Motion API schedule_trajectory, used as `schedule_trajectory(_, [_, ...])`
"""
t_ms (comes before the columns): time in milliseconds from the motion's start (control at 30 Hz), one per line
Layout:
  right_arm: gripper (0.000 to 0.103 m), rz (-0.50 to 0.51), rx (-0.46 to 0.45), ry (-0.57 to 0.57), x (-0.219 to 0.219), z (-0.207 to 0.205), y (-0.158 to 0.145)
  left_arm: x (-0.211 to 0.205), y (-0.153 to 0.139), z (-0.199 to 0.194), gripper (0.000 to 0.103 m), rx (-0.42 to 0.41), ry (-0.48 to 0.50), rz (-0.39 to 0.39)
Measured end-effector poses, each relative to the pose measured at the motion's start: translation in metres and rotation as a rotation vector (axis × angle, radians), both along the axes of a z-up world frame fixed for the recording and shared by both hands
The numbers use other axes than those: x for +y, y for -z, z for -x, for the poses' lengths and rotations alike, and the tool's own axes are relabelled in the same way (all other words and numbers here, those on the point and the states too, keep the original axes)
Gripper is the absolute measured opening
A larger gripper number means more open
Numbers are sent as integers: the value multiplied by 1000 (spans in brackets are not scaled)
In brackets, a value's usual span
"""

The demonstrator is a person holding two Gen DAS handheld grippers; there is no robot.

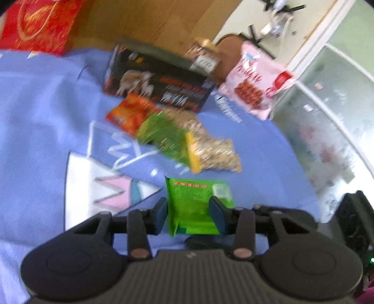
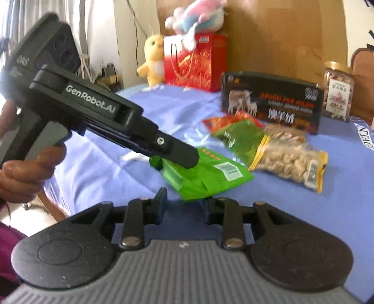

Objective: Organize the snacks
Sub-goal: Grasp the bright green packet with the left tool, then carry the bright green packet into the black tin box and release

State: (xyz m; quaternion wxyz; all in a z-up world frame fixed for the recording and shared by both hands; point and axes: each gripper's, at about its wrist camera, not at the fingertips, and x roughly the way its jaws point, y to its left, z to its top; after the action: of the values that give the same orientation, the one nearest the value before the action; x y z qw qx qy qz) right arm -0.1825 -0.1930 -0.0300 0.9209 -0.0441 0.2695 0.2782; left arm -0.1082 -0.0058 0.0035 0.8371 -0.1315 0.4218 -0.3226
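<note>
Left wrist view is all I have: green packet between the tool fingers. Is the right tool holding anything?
Observer: No. The right tool is open and empty, just under the near edge of the green packet.
Operator: Is the packet off the cloth?
Observer: It looks so. In the right wrist view, the left tool grips one end and the packet tilts above the blue cloth.
Operator: Anything by the red box?
Observer: Two plush toys. A yellow plush stands beside the red box, and a pink and blue plush sits on top.
</note>
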Motion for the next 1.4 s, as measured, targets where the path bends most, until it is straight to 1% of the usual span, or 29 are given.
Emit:
schedule_trajectory(67, [36, 12, -6, -1, -2, 2, -2, 5, 0, 1, 43, 5, -14, -1])
schedule_trajectory(100, [46, 19, -17, 14, -5, 4, -3, 6, -1, 1, 44, -2, -19, -9])
schedule_trajectory(133, [56, 27, -29, 38, -8, 5, -3, 8, -3, 1, 51, -14, -30, -16])
schedule_trajectory(167, [57, 32, -37, 63, -11, 5, -3, 9, -4, 1, 56, -24, -37, -18])
schedule_trajectory(300, [57, -14, -15, 115, -26, 4, -2, 3, -6, -1, 58, -27, -20, -23])
schedule_trajectory(333, [57, -15, -14, 119, -26, 5, -1, 0, -5, -1, 62, -24, -12, -33])
schedule_trajectory(367, [57, -9, -17, 118, -25, 6, -1, -4, -3, -1, 67, -20, -7, -44])
schedule_trajectory(467, [57, 17, -29, 99, -18, 7, 1, -15, 1, 0, 73, -22, 7, -82])
schedule_trajectory(533, [57, 31, -37, 88, -13, 7, 2, -21, 0, 2, 72, -39, 10, -106])
schedule_trajectory(600, [57, 42, -41, 83, -9, 5, 4, -26, 1, 4, 66, -51, 11, -128])
schedule_trajectory(633, [54, 43, -48, 82, -7, 6, 5, -29, 1, 6, 54, -61, 12, -142])
schedule_trajectory(667, [52, 49, -55, 85, -6, 6, 4, -31, 1, 6, 51, -64, 19, -146])
schedule_trajectory(767, [51, 63, -73, 96, -4, 3, 1, -35, -5, 3, 47, -80, 15, -166])
schedule_trajectory(933, [51, 54, -134, 132, -7, -11, -14, -43, -31, -10, 47, -164, 25, -186])
schedule_trajectory(1100, [51, 38, -196, 160, -12, -41, -32, -51, -56, -34, 47, -247, 14, -188])
schedule_trajectory(1167, [51, 43, -228, 169, -12, -57, -41, -53, -65, -50, 47, -271, 5, -176])
schedule_trajectory(1267, [51, 40, -269, 188, -11, -85, -55, -53, -83, -82, 47, -306, -22, -135])
schedule_trajectory(1400, [52, 15, -276, 203, -10, -134, -72, -49, -96, -130, 47, -306, -82, -85])
